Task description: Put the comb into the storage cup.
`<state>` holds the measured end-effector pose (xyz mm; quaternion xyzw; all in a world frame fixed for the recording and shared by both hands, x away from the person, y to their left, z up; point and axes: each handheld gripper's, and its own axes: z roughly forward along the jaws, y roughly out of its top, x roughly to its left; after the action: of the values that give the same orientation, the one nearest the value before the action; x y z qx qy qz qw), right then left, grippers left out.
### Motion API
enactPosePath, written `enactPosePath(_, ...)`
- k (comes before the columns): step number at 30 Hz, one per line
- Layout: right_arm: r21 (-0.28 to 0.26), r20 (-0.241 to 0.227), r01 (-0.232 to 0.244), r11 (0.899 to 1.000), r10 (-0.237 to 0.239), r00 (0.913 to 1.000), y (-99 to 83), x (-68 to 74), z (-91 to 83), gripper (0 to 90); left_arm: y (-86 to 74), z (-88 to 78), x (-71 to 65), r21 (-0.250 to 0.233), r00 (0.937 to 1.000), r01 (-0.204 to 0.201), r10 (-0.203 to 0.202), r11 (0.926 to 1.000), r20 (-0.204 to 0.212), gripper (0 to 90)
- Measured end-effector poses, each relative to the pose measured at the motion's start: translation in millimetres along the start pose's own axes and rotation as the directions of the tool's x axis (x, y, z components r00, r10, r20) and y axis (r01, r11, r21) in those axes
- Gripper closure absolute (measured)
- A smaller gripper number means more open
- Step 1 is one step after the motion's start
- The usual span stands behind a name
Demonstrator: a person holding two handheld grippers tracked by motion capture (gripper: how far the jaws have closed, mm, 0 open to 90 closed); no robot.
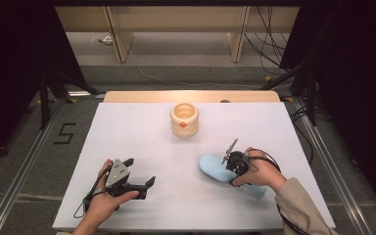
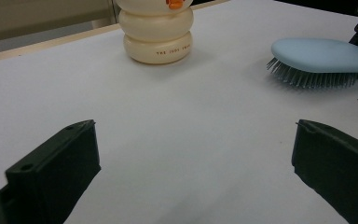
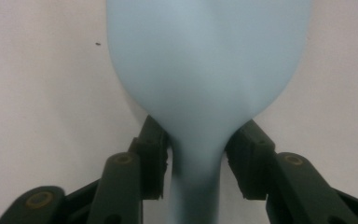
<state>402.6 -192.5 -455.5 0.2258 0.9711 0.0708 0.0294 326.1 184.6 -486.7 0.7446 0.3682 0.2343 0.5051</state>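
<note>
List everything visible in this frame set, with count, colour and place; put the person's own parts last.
hairbrush: 1, light blue, bristles down on the table's right, neck between the right gripper's jaws
holder: 1, cream with an orange mark, ribbed and open-topped, far centre of the table
table: 1, white top with a wooden far edge
left gripper: 1, black with a grey plate, near left, jaws wide open over bare table
right gripper: 1, black, jaws pressed on the hairbrush's neck
hands: 2, each holding a gripper, at the near edge
</note>
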Motion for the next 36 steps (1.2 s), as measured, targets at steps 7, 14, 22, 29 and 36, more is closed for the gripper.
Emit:
enactPosePath(7,0.014,0.010,0.004,1.000,-0.004,0.9999,1.6,3.9,-0.4,69.0,0.0,0.0,-0.1,0.000,1.0000,0.001,-0.001,1.0000,0.000,0.3)
enactPosePath(14,0.000,0.017,-0.018,1.000,0.018,0.9997,-0.6,4.4,-0.4,69.8,-0.2,0.1,-0.3,0.001,1.0000,0.000,0.000,1.0000,0.001,0.3)
enactPosePath(22,-0.013,0.013,-0.051,0.999,0.051,0.9986,-2.5,4.1,-0.7,70.2,-0.3,0.3,-0.3,0.001,1.0000,0.001,-0.001,1.0000,0.001,0.4)
enactPosePath(29,-0.031,0.008,-0.105,0.994,0.105,0.9944,-4.5,3.8,-1.0,70.4,-0.5,0.4,-0.4,0.002,1.0000,0.003,-0.003,1.0000,0.002,0.4)
enactPosePath(36,-0.050,-0.005,-0.146,0.988,0.146,0.9893,-6.6,3.3,-1.4,70.4,-0.4,0.3,-0.4,0.001,1.0000,0.004,-0.004,1.0000,0.002,0.5)
